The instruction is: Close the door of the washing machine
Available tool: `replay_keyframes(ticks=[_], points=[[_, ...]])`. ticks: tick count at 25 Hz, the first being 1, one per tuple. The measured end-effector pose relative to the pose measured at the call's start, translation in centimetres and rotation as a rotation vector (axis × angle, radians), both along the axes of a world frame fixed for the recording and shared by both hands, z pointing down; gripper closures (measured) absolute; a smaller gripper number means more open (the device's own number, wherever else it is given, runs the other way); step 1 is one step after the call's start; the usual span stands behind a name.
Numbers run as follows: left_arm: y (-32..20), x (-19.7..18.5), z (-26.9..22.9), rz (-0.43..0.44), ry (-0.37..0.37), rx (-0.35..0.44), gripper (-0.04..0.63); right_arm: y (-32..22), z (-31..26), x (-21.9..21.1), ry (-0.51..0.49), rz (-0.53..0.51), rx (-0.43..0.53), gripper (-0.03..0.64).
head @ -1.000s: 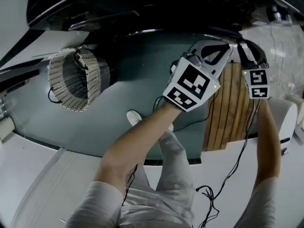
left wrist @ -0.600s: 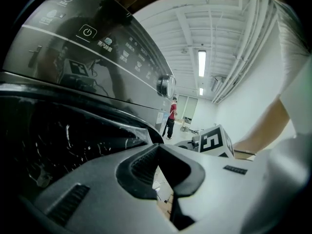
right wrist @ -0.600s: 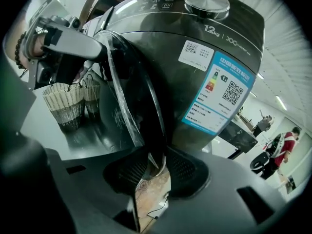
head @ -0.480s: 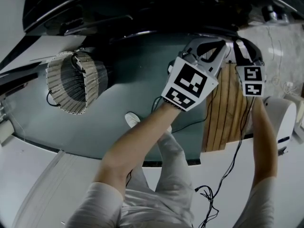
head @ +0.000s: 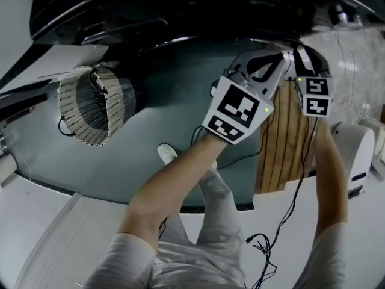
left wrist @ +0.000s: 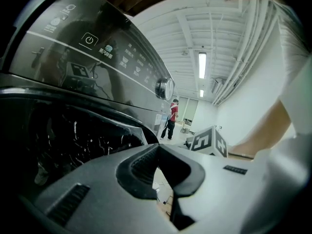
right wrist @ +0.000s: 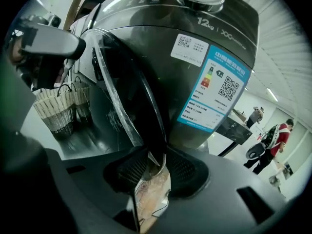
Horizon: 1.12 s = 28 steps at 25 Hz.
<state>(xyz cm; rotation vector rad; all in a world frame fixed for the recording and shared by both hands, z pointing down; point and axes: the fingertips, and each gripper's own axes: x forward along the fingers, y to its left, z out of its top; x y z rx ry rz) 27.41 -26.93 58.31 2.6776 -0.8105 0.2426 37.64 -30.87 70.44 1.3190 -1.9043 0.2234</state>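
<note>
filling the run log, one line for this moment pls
right gripper: shut on door edge | left gripper: shut, empty | door: open

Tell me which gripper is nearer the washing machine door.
Right. The right gripper has its jaws closed on the rim of the door. The left gripper, jaws shut on nothing, is alongside, not on it.

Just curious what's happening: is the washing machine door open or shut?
Open. In the right gripper view the door stands swung out from the washing machine, its rim pinched by the right hand-held gripper.
</note>
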Motion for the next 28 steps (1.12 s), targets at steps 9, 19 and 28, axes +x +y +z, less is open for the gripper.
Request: replay_keyframes(ticks=[9, 19, 28], points=[[1.4, -2.6, 0.3, -0.020, -0.024, 0.004, 0.592, 0.5, -0.2, 0.5, -0.013, 0.043, 0.054, 0.497], [5.2, -7.3, -3.1, 0.010, -0.025, 0.050, 0.594, 9.4, -3.5, -0.9, -0.090, 0.112, 0.134, 0.606], [10.7, -14.3, -14.3, -0.036, 0.018, 0.089, 0.594, 18.6, -18.5, -8.9, -0.254, 0.004, 0.213, 0.606]])
